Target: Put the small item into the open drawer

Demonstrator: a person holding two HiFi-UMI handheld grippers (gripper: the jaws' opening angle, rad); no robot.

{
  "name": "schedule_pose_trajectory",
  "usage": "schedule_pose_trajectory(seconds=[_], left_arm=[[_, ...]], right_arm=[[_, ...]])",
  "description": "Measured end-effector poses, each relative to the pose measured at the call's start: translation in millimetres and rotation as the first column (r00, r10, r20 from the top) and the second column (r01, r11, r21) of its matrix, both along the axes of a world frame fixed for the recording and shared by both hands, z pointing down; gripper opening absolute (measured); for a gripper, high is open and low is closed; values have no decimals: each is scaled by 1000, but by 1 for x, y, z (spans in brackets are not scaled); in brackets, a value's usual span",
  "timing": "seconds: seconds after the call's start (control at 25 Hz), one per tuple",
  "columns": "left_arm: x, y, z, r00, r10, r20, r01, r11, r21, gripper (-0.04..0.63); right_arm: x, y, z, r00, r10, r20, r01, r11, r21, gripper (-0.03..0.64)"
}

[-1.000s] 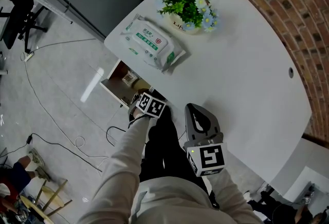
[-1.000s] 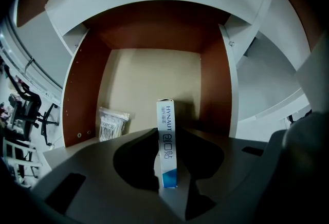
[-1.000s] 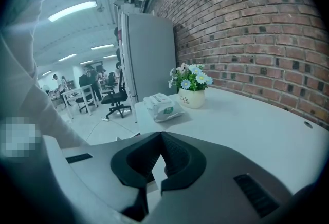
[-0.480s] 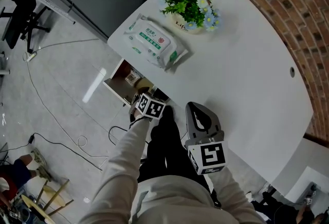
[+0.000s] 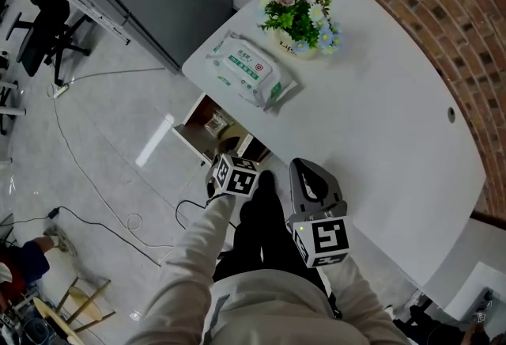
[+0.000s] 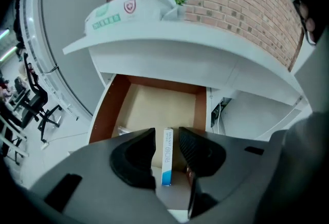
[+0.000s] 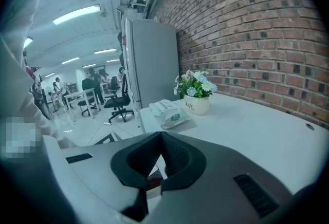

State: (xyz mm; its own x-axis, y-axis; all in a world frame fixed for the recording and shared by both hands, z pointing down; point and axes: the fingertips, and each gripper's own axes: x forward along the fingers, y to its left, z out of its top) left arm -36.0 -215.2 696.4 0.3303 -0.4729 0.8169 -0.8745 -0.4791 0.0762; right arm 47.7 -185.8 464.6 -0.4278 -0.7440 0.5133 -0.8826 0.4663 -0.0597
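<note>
The small item, a slim white and blue box (image 6: 167, 159), lies on the floor of the open brown drawer (image 6: 154, 105) under the white table (image 5: 379, 122). My left gripper (image 6: 167, 133) hovers above the drawer's front. Its jaws are closing a little. The box shows in the gap between them, and the pads do not touch it. In the head view the left gripper (image 5: 229, 168) sits at the drawer's (image 5: 198, 118) near corner, under its marker cube. My right gripper (image 5: 307, 169) rests at the table's near edge, shut on nothing, with the tips (image 7: 161, 135) meeting.
A pack of wet wipes (image 5: 249, 70) and a pot of flowers (image 5: 303, 19) stand at the table's far end. Other small things (image 5: 215, 123) lie at the back of the drawer. Cables (image 5: 103, 201) trail over the floor on the left, near an office chair (image 5: 47, 35).
My left gripper has drawn back a little from the drawer toward the person. The head view has shifted slightly. The right gripper has stayed where it was.
</note>
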Motion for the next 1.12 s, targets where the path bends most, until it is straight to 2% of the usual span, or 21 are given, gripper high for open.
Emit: schedule_pose_trajectory(seconds=[0.24,0.48,0.68,0.96,1.12], left_arm=[[-16,2,-50,998,-32,-45,37,995,97,126],[-33,5,-102,994,-64,-89,80,977,196,104],[-39,15,-144,987,-65,-148,99,965,241,91],[-50,28,-191,976,-67,-206,132,938,320,74],[-61,37,-209,977,-72,-202,141,924,356,63]], right_arm=[[-6,4,-13,1000,6,19,-6,1000,30,26],[-10,11,-27,999,18,31,-20,998,58,26],[-9,22,-35,999,30,22,-31,996,79,26],[-11,39,-42,999,41,23,-43,995,94,26],[-15,47,-47,999,41,23,-44,994,105,26]])
